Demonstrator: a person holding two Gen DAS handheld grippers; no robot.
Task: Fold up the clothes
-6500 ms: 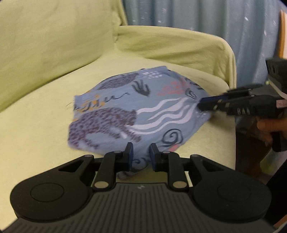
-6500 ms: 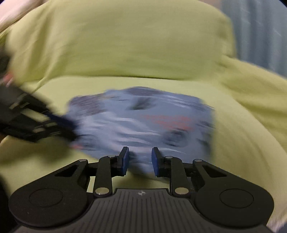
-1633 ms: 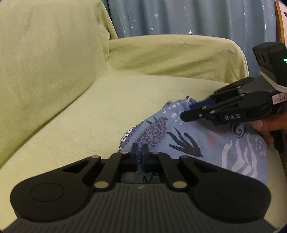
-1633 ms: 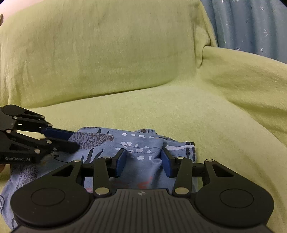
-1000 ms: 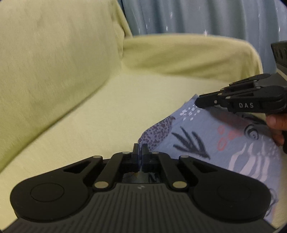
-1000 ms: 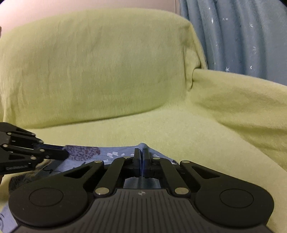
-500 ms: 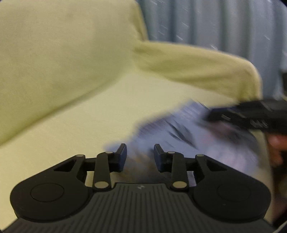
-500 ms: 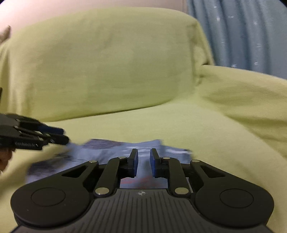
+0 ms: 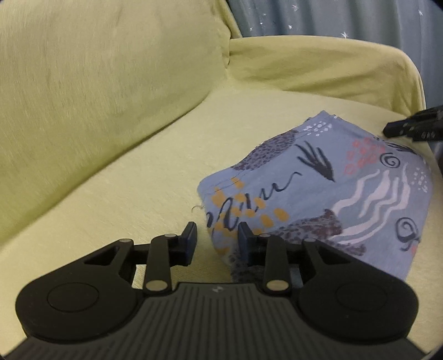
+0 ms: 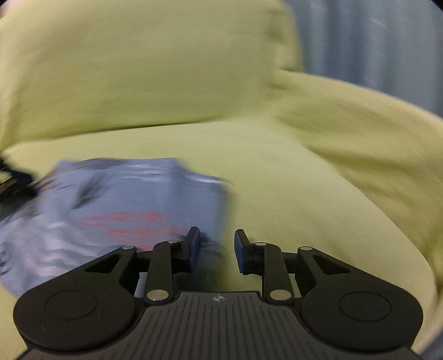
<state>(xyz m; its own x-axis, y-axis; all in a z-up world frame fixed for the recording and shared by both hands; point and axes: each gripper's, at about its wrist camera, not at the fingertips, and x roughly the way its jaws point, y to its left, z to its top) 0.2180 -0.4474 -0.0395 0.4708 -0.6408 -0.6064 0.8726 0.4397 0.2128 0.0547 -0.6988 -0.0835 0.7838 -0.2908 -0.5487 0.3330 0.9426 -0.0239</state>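
Observation:
A blue patterned garment (image 9: 326,188) lies folded on the yellow-green sofa seat (image 9: 138,180). In the left wrist view my left gripper (image 9: 217,241) is open at the garment's near left corner; the cloth edge sits by the right finger and the pads do not press it. The tips of my right gripper (image 9: 409,130) show at the garment's far right edge. The right wrist view is blurred: the garment (image 10: 124,199) lies to the left. My right gripper (image 10: 216,249) has its jaws opening, the cloth corner beside its left finger. The left gripper (image 10: 13,180) shows dark at the left edge.
The sofa backrest (image 9: 97,69) rises on the left and the armrest (image 9: 318,63) runs behind the garment. A blue star-print curtain (image 9: 332,16) hangs beyond the armrest. Bare seat stretches left of the garment.
Both grippers were shut on the garment's edge a second ago; both have opened and let it go. The garment now lies flat and folded, and the right gripper has pulled back to the right.

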